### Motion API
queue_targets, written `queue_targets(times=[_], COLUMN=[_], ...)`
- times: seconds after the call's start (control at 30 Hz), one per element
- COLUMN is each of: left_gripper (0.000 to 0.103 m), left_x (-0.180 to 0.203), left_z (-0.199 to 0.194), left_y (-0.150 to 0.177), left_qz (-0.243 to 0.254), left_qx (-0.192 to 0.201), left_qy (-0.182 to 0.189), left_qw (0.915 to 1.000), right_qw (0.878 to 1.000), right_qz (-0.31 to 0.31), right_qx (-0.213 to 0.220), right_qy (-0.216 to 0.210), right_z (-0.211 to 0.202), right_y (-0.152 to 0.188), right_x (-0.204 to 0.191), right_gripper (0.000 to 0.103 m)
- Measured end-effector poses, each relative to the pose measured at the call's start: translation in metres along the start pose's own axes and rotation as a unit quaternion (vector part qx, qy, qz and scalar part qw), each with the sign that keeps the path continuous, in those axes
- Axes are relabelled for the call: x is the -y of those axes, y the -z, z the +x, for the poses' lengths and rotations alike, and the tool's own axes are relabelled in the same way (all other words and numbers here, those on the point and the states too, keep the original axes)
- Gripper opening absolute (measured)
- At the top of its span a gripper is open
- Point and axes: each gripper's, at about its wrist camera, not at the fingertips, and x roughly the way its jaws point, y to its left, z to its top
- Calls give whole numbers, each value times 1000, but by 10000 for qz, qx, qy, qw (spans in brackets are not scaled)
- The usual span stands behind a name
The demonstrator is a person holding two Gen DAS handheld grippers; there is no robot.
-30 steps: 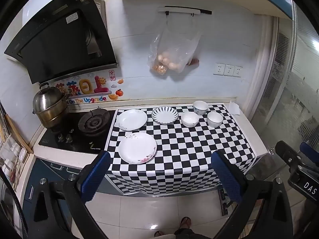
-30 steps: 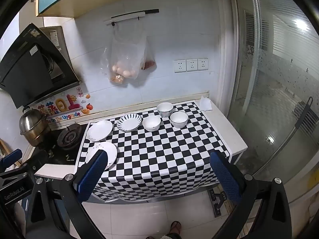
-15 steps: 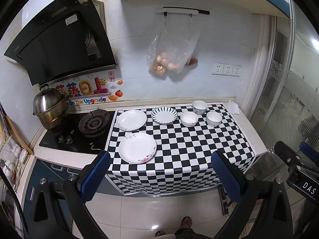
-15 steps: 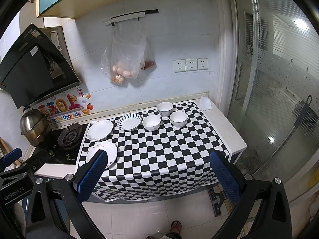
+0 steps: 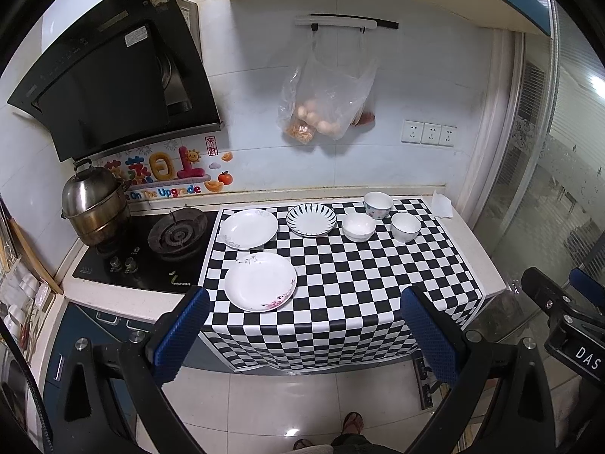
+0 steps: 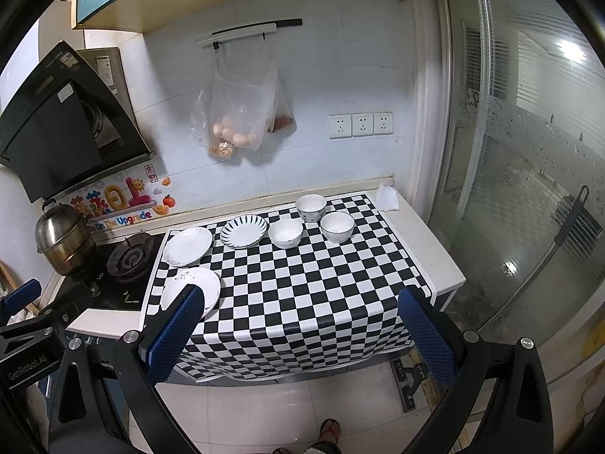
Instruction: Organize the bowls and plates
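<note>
Plates (image 5: pixel 260 281) and bowls (image 5: pixel 358 226) lie separately on the bench (image 5: pixel 340 276), nothing stacked yet.
Three plates are at the left, three bowls at the back right; left tool (image 5: pixel 302 335) and right tool (image 6: pixel 298 335) hang wide open, empty, well apart from them.

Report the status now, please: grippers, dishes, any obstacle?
Left gripper and right gripper open, short of the counter. Three plates and three bowls sit apart, unstacked, on the checkered cloth. Nothing in the way.
</note>
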Motion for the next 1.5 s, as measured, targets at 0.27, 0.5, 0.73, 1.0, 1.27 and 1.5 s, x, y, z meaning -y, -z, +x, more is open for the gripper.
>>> queue_targets(times=[0.27,0.5,0.73,1.0,1.27,1.5], left_gripper=[103,103,103,103,103,103], left_x=[0,4,4,0,-3,-4], left_z=[0,5,5,5,7,7], left_y=[0,-2,-4,-2,-2,-2], left_qz=[-8,34,59,90,116,113], left_qx=[5,19,67,83,128,131], left_qy=[3,11,-13,8,-9,-10], left_qw=[10000,10000,10000,9999,9999,9998], right_qw=[10000,10000,10000,10000,10000,10000], right_qz=[-19,-26,8,10,55,76], right_qx=[-51,-39,-30,-30,-13,2], right_qy=[5,10,12,11,42,32], right_z=[-1,0,7,8,13,17], right_y=[1,2,-1,0,-1,-3], right_x=[3,3,8,7,5,2], right_gripper=[103,103,103,103,103,103])
